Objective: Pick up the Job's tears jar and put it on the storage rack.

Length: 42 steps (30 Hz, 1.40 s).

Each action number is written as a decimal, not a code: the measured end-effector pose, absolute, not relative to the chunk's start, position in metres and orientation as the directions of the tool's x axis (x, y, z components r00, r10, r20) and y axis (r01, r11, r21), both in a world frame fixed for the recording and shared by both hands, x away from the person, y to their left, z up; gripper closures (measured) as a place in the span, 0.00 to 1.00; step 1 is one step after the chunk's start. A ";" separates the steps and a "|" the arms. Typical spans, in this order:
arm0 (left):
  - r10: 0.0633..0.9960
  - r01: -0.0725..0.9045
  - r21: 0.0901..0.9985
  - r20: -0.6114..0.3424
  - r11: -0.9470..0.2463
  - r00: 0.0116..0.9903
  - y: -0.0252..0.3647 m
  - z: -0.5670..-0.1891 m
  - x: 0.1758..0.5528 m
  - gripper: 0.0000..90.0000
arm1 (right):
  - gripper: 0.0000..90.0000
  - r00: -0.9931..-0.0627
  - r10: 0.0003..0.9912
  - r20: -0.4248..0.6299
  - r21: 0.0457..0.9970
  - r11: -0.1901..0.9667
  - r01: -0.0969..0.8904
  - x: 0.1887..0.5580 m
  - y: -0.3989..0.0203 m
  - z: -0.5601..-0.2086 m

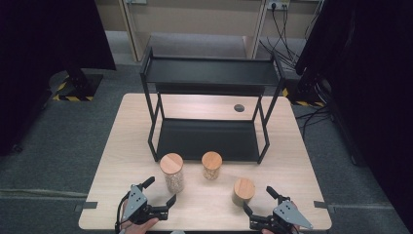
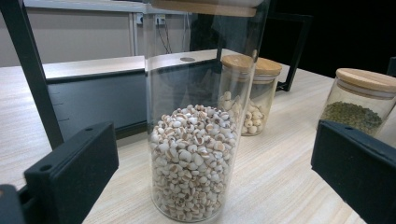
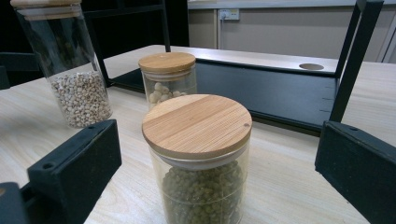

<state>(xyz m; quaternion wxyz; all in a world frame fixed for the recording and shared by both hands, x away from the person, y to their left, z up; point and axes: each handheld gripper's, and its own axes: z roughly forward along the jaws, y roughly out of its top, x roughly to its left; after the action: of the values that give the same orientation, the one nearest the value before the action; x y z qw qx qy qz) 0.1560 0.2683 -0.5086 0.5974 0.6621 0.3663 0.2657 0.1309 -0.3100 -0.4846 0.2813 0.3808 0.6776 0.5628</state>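
Clear glossy glass jars (image 2: 201, 116) (smooth wooden lids), matt black metal rack (image 1: 209, 73), pale wood-grain table (image 1: 292, 161)

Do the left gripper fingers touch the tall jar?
Apart. The left gripper view shows table on both sides between the fingers and the tall jar.

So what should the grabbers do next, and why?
Probably ease the left gripper forward around the tall jar and close on it. Its jaws stand open on either side of that jar, not touching yet. The right gripper faces the short jar the same way, and the shelf behind sits bare.
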 end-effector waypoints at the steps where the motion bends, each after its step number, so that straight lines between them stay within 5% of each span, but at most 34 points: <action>1: 0.803 0.167 0.986 -0.085 -0.018 0.590 0.268 -0.509 0.156 0.00 | 0.01 -0.552 0.833 0.048 0.977 0.075 0.199 0.131 -0.310 -0.485; 42: 0.808 0.172 0.985 -0.092 -0.011 0.581 0.258 -0.501 0.171 0.01 | 0.01 -0.553 0.830 0.070 0.978 0.052 0.202 0.131 -0.310 -0.486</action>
<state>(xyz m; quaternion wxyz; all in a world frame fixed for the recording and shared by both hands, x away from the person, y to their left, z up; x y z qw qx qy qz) 0.1714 0.2584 -0.5015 0.5969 0.6591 0.3717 0.2667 0.1315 -0.3101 -0.4861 0.2749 0.3845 0.6712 0.5710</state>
